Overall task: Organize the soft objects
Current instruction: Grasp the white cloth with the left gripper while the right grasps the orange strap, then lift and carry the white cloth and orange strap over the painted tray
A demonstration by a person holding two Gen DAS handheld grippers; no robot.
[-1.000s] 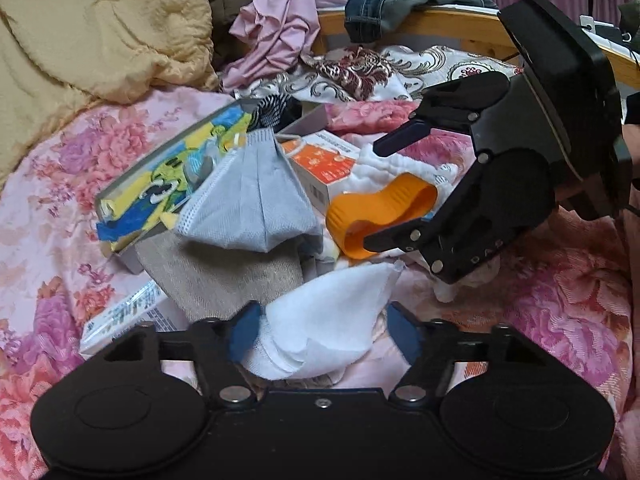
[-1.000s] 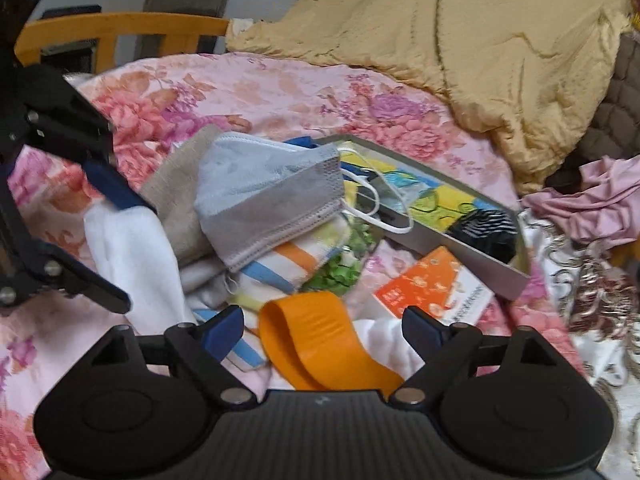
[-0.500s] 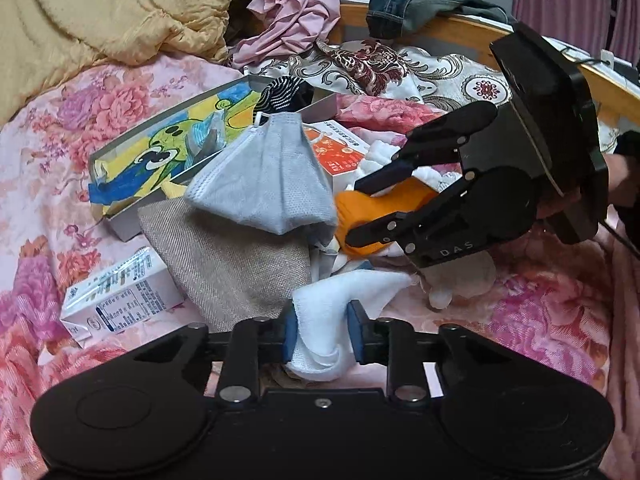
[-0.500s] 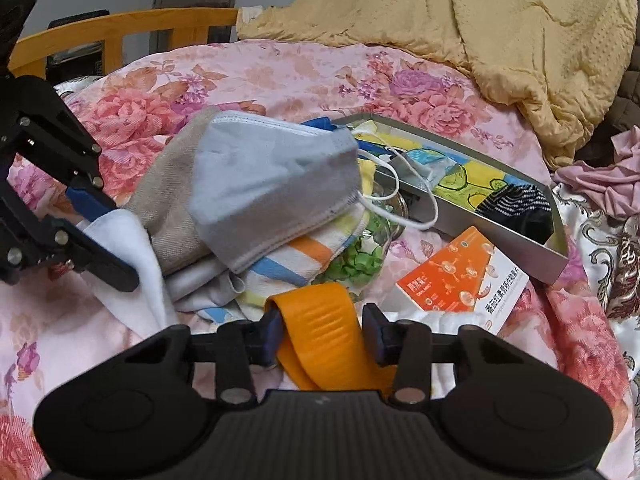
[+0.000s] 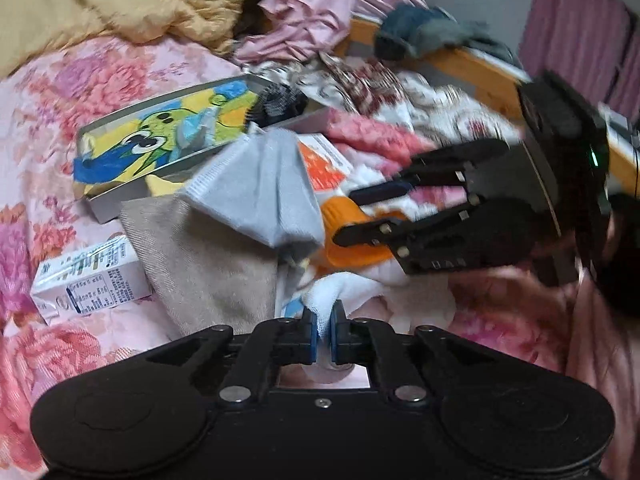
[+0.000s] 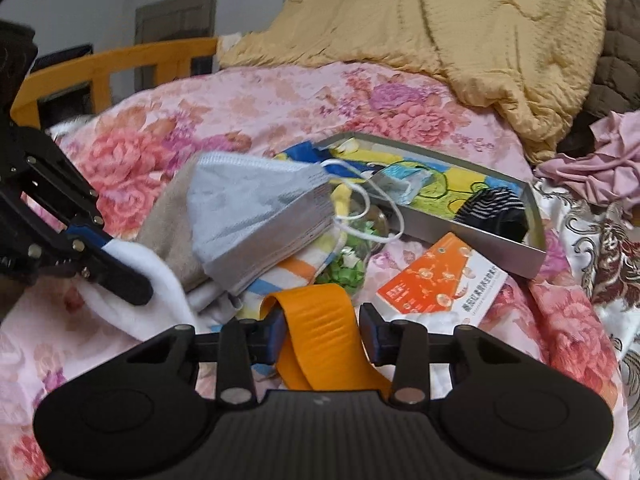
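A pile of soft things lies on the floral bedspread. My left gripper [image 5: 324, 332] is shut on a white cloth [image 5: 340, 290], which also shows in the right wrist view [image 6: 156, 280]. My right gripper [image 6: 322, 330] is closed around a folded orange band [image 6: 316, 320], also seen in the left wrist view [image 5: 348, 236]. A grey face mask [image 5: 260, 196] lies on a beige cloth [image 5: 216, 272], just beyond both grippers. A striped towel [image 6: 296, 276] lies under the mask.
A flat box with a cartoon lining [image 6: 440, 200] holds a striped black sock [image 6: 492, 208] and a small mask. An orange carton [image 6: 440, 280] and a white carton [image 5: 88, 276] lie beside the pile. A yellow blanket [image 6: 460, 32], pink clothes [image 5: 320, 20] and a wooden rail [image 6: 116, 64] lie beyond.
Both grippers went from open to closed: the left one pinched the white cloth tight and the right one closed on the orange band. Both views pulled back a little.
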